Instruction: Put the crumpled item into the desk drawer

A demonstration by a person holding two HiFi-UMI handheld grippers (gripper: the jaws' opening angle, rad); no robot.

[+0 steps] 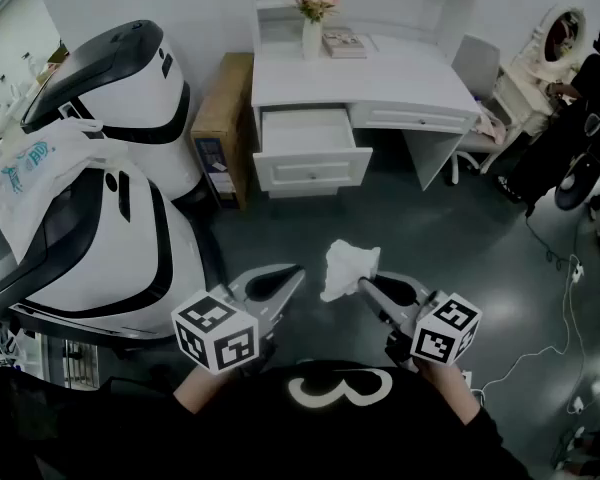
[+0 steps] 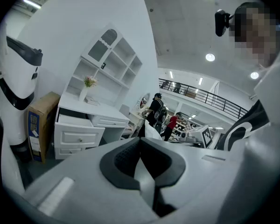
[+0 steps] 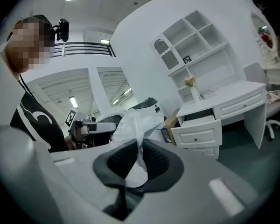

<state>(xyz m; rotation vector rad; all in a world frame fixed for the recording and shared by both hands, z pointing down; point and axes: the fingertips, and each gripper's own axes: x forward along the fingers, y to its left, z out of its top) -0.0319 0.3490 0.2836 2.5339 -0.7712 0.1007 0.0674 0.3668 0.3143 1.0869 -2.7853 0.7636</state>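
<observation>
A crumpled white bag (image 1: 346,266) hangs in the air in front of the person, pinched in my right gripper (image 1: 366,286), which is shut on it. In the right gripper view the crumpled bag (image 3: 136,125) bulges out from between the dark pads (image 3: 155,161). My left gripper (image 1: 294,274) is held beside it, to the left, shut and with nothing between its jaws; the left gripper view shows its pads (image 2: 126,158) pressed together. Ahead stands the white desk (image 1: 380,80) with its left drawer (image 1: 308,138) pulled out; the drawer (image 3: 198,123) also shows in the right gripper view.
Two large white-and-black machines (image 1: 100,238) fill the left, one with a white plastic bag (image 1: 42,160) draped over it. A cardboard box (image 1: 220,118) leans by the desk. A vase of flowers (image 1: 313,26) and a book (image 1: 345,43) sit on the desk. A person (image 1: 585,118) stands far right; cables (image 1: 560,268) cross the floor.
</observation>
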